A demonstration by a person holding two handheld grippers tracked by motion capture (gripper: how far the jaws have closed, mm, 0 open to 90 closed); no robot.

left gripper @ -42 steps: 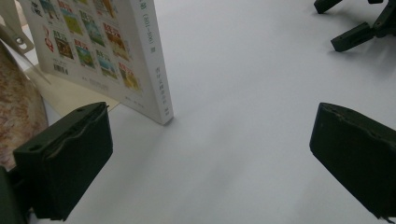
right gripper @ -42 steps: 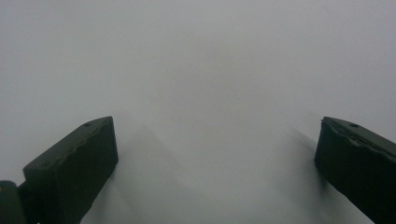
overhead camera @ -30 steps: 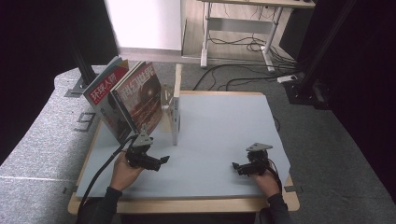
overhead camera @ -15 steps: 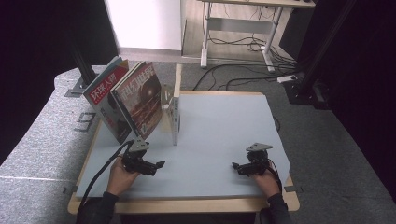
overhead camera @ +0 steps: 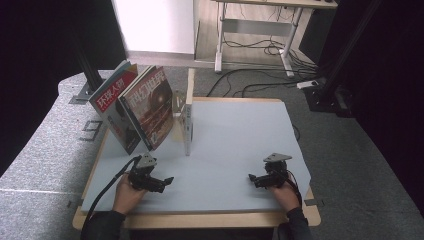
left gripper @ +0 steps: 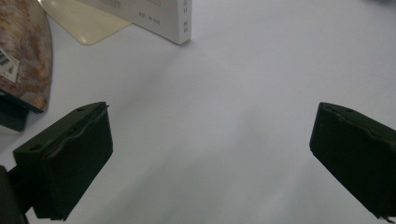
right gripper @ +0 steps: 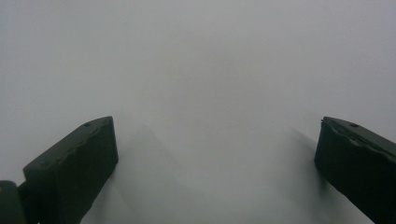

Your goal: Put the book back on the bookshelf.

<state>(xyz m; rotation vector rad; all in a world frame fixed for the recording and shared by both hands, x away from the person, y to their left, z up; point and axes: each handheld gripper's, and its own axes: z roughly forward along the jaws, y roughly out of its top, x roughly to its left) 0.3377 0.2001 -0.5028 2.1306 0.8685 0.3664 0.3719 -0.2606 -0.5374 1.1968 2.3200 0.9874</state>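
Inspection found both claws idle above the pale grey tabletop [overhead camera: 230,135], with nothing gripped; the work in hand was judged to be handling of the leaning magazines at the left rear, at the approach stage, no contact yet made.

Two glossy magazines stood tilted at the tabletop's left rear: the red-topped magazine with white lettering [overhead camera: 114,107] outermost, and the brown-red covered magazine with a round cover design [overhead camera: 149,109] just beside it, both leaning toward the upright grey metal bookend [overhead camera: 188,127]. A corner of the brown-red cover also showed at the left edge of the left gripper view [left gripper: 23,56].

The left claw [overhead camera: 167,180] was released, jaws spread wide over bare tabletop, and was carried low, near the front edge, pointing rightward and slightly forward. The left hand [overhead camera: 127,192] gripped its body, cable trailing off the front edge. It lay near the magazines but apart from them.

The right claw [overhead camera: 251,178] was likewise released, jaws wide over blank surface, pointing leftward, held by the right hand [overhead camera: 285,192], well apart from the magazines.

Next move, in my judgement, called for the left claw to turn toward the nearer cover edge and close on it squarely, since the tilted stack could slide.
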